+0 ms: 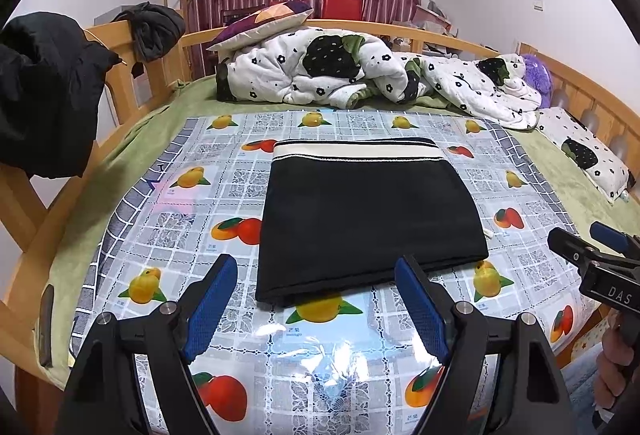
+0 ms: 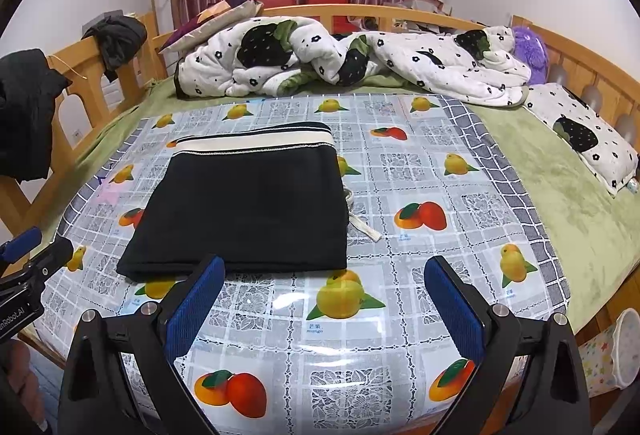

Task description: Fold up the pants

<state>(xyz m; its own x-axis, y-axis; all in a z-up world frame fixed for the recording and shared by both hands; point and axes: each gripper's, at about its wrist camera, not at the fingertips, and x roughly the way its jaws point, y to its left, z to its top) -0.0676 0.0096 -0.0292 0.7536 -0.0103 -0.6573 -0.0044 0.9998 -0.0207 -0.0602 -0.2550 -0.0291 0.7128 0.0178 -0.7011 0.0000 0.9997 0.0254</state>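
Both your left gripper (image 1: 316, 275) and right gripper (image 2: 324, 277) hang apart, empty. Your pants (image 1: 368, 219) already lie folded on the bed (image 2: 592, 219); little seems left.

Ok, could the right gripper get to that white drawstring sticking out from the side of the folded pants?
Probably yes. The right gripper hangs open above the fruit-print cloth, and the drawstring lies exposed beside the folded pants. Only bare cloth lies between them.
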